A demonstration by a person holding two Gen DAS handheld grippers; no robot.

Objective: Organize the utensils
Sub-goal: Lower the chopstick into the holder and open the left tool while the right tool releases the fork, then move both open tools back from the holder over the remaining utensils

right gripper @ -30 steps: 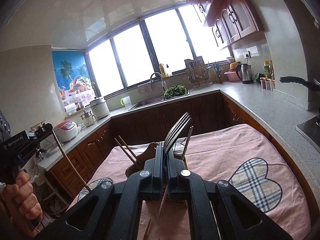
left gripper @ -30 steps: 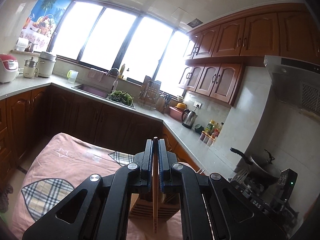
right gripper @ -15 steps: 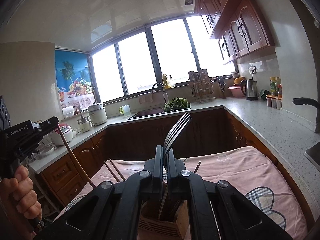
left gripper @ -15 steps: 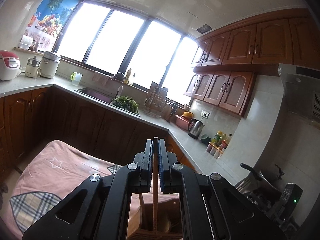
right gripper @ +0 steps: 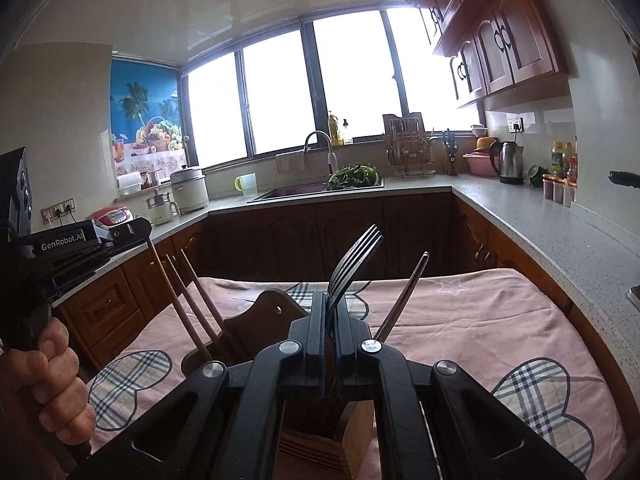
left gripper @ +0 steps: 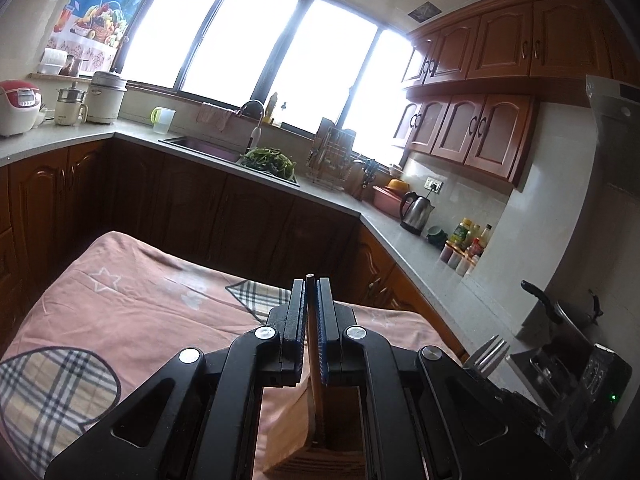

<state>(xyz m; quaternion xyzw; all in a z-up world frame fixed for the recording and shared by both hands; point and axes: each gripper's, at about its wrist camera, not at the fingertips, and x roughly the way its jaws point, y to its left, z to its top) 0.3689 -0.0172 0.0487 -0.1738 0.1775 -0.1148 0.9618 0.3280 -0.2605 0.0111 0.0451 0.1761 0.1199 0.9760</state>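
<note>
My left gripper (left gripper: 310, 320) is shut on a wooden chopstick (left gripper: 314, 364) that runs down into a wooden utensil holder (left gripper: 304, 440) below the fingers. My right gripper (right gripper: 330, 332) is shut on a dark fork (right gripper: 352, 264), tines up, above the same holder (right gripper: 320, 440). The left gripper (right gripper: 80, 240) shows at the left of the right wrist view, its chopstick (right gripper: 172, 300) slanting into the holder. More chopsticks (right gripper: 200, 300) and a dark utensil handle (right gripper: 404, 296) stand in the holder. The fork's tines (left gripper: 488, 356) show at the right of the left wrist view.
The holder stands on a table with a pink cloth (right gripper: 480, 320) with plaid hearts. Kitchen counters (right gripper: 540, 232) run around it, with a sink (right gripper: 296, 190), kettle (right gripper: 506, 162), rice cookers (left gripper: 20, 106) and a stove with a pan (left gripper: 568, 316) at right.
Both grippers tilted back down after pitching up, and the holder sits lower and nearer under the fingers. The chopstick and fork stay held.
</note>
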